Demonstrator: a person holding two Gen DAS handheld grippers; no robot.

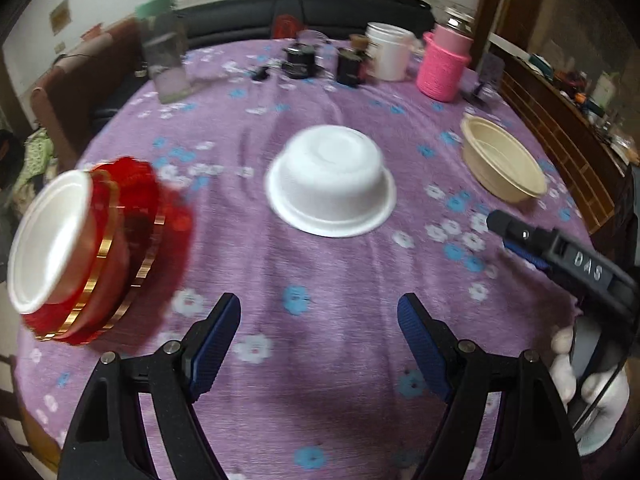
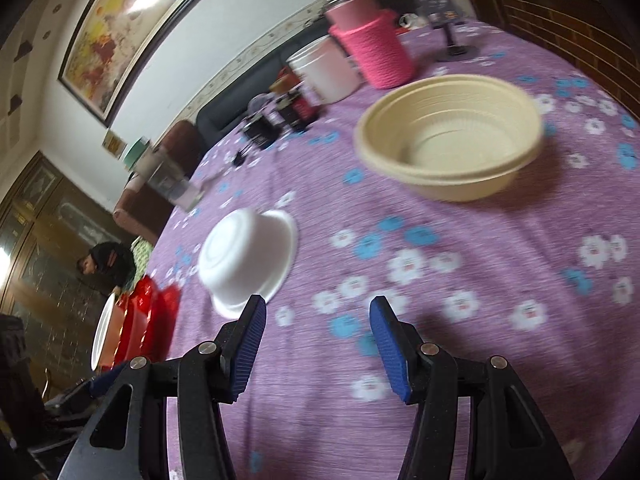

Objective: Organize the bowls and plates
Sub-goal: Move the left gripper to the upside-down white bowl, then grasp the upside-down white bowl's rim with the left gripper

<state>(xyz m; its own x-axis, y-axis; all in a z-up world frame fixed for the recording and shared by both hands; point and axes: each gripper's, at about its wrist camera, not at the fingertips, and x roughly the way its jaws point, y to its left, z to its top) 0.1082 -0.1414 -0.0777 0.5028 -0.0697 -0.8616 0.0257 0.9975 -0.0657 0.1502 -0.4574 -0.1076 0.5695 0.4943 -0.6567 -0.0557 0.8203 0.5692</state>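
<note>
A white bowl lies upside down in the middle of the purple flowered table; it also shows in the right wrist view. A cream bowl stands upright at the right. A stack of red gold-rimmed plates and bowls with a white bowl on top sits at the left edge. My left gripper is open and empty, short of the white bowl. My right gripper is open and empty, beside the white bowl; it shows in the left wrist view.
At the table's far side stand a pink knitted jar, a white tub, small dark jars and a clear container. A wooden cabinet runs along the right. A person sits beyond the table.
</note>
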